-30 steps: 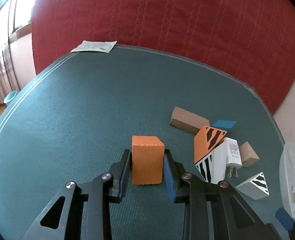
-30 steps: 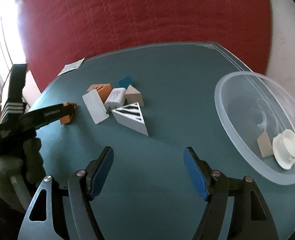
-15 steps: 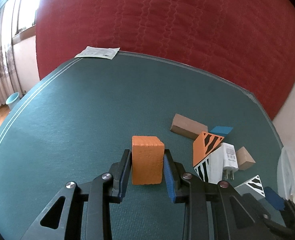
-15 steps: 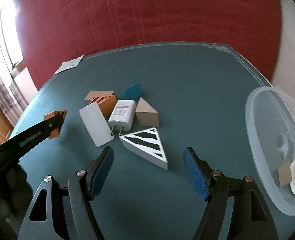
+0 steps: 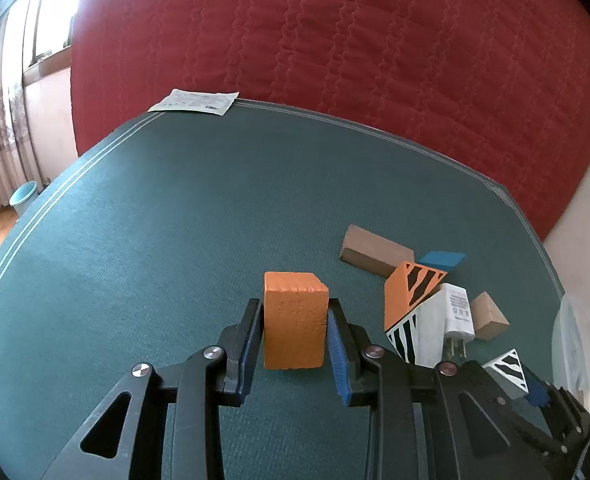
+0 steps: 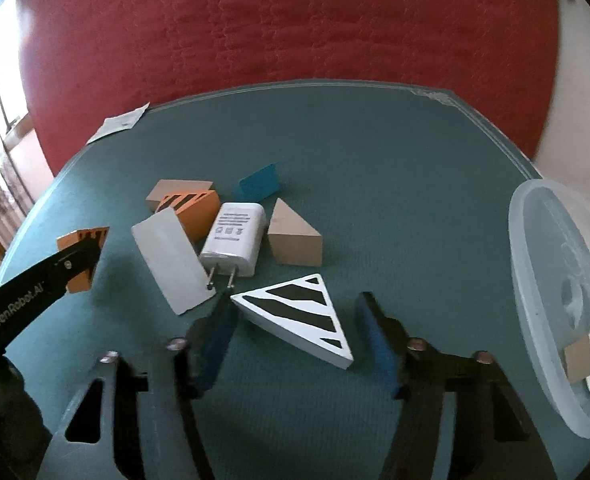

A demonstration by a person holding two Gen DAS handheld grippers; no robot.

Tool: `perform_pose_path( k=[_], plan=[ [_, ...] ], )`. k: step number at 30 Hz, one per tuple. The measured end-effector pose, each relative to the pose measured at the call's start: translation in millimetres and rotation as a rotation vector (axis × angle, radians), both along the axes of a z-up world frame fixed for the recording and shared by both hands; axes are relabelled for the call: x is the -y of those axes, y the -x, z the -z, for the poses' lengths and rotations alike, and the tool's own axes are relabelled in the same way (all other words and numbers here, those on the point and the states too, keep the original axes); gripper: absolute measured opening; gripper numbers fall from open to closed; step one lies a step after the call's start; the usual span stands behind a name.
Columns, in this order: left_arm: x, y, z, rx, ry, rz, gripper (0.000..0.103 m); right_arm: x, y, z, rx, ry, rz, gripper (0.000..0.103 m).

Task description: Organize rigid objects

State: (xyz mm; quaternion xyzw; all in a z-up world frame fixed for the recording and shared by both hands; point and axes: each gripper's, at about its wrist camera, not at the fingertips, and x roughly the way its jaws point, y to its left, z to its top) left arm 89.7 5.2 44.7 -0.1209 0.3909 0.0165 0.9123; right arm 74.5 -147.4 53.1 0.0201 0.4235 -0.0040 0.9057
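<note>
Right wrist view alone shows clear bowl (image 6: 535, 300) right of striped white wedge (image 6: 299, 316), inside open right hand-held gripper (image 6: 295, 340); left hand-held gripper (image 5: 295, 344) clamps plain-faced orange block (image 5: 295, 320).

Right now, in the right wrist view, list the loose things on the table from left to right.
Orange block held in the left gripper → grey slab → white charger → tan wedge → clear bowl.
</note>
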Motion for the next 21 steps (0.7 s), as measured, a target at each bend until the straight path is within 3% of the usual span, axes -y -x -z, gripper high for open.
perform_pose_path(
  k=[12, 21],
  plan=[
    [4.8, 0.4, 0.7, 0.003, -0.004, 0.010, 0.033, 15.0, 21.3, -6.3, 0.001, -0.038, -0.008, 0.050],
    [8.1, 2.6, -0.4, 0.010, -0.003, 0.026, 0.033, 26.0, 41.8, -30.7, 0.058, -0.060, 0.013, 0.050]
  ],
)
